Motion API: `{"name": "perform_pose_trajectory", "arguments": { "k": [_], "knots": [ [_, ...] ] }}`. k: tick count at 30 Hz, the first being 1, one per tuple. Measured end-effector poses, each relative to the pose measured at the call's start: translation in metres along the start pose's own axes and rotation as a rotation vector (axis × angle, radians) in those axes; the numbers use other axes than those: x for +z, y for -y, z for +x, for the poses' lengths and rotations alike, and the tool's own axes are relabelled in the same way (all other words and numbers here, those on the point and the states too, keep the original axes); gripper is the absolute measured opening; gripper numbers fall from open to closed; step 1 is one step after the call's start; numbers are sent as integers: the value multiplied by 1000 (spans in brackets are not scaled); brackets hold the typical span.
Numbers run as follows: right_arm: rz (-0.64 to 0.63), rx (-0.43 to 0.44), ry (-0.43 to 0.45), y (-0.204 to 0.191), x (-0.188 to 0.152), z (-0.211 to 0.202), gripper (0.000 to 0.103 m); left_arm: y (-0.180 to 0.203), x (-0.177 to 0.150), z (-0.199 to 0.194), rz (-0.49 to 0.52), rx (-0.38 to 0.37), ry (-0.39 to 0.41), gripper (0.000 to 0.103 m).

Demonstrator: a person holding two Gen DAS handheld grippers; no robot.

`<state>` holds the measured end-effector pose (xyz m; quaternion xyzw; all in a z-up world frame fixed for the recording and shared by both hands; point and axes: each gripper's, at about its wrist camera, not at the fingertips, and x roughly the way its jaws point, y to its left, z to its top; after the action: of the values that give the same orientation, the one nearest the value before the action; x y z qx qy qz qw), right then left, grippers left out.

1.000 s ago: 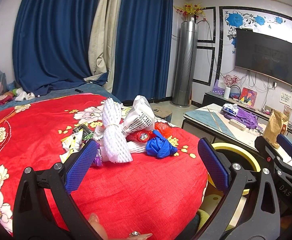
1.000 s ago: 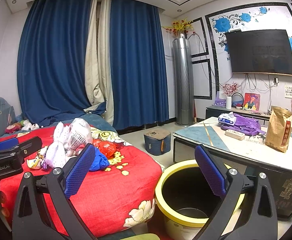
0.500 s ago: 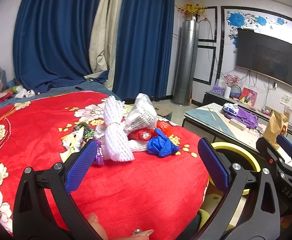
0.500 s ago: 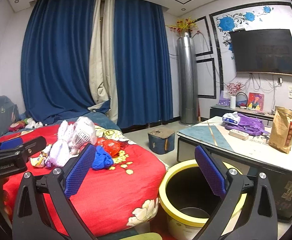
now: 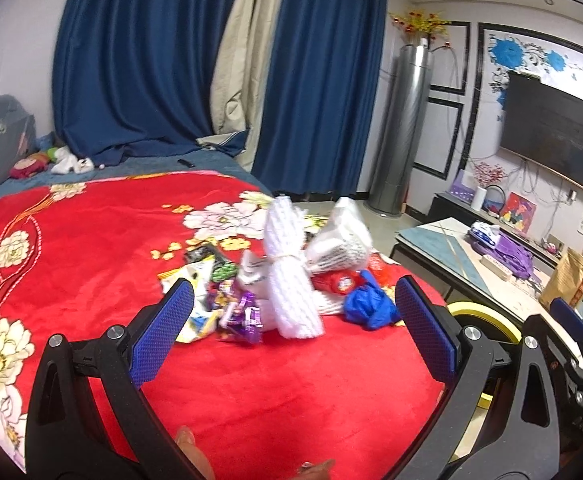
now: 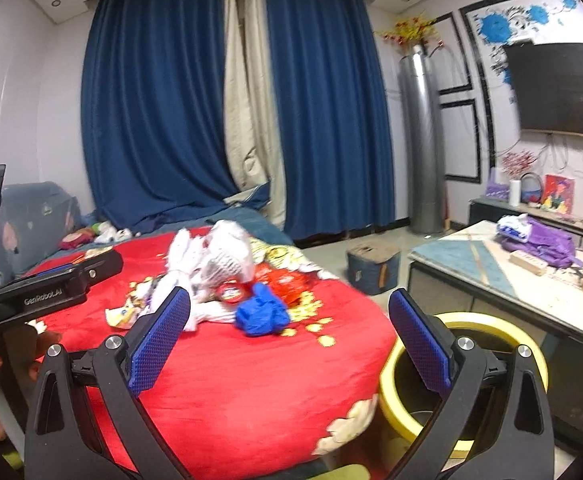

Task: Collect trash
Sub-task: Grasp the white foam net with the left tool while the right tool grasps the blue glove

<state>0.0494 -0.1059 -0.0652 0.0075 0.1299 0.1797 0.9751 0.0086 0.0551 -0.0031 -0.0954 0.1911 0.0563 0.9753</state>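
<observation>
A pile of trash lies on the red flowered bedspread [image 5: 91, 248]: a white foam net bundle [image 5: 291, 276], a white printed bag [image 5: 341, 240], a crumpled blue bag [image 5: 369, 308], red wrappers [image 5: 341, 282], purple and yellow snack wrappers [image 5: 227, 308]. The pile also shows in the right wrist view, with the blue bag [image 6: 261, 316] nearest. A yellow-rimmed bin [image 6: 467, 376] stands on the floor beside the bed. My left gripper [image 5: 295, 336] is open and empty, just short of the pile. My right gripper [image 6: 287, 340] is open and empty, between bed and bin.
A low table [image 6: 531, 280] with a purple bag [image 6: 539, 240], a power strip and a brown paper bag stands right of the bin. A small blue stool [image 6: 373, 266] sits on the floor. Blue curtains [image 5: 151, 60], a tall silver air conditioner [image 5: 401, 128] and a wall TV are behind.
Both grippers have moved forward and left toward the trash pile, which looks larger and nearer now. Both stay open and empty.
</observation>
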Motion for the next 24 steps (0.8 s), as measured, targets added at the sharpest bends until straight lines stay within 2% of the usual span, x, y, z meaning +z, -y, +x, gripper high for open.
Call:
{"name": "perform_pose_trajectory", "arguments": {
  "k": [5,13,15,18,20,24],
  "knots": [
    [-5,49,-66,-11,3,25,97,-25,10,7,-46,7,-17,92],
    [-26,80,-153,-15,1,66,97,-54,27,26,-120,-49,-63,92],
    [-32,74,-167,-14,1,75,97,-55,32,33,-139,-85,-77,92],
    [-26,72,-191,-12,1,89,97,-51,39,44,-128,-81,-98,92],
    [-5,69,-217,-8,1,100,97,-48,42,54,-138,-109,-117,92],
    [16,63,-286,0,-3,123,97,-46,51,82,-146,-99,-174,92]
  ]
}}
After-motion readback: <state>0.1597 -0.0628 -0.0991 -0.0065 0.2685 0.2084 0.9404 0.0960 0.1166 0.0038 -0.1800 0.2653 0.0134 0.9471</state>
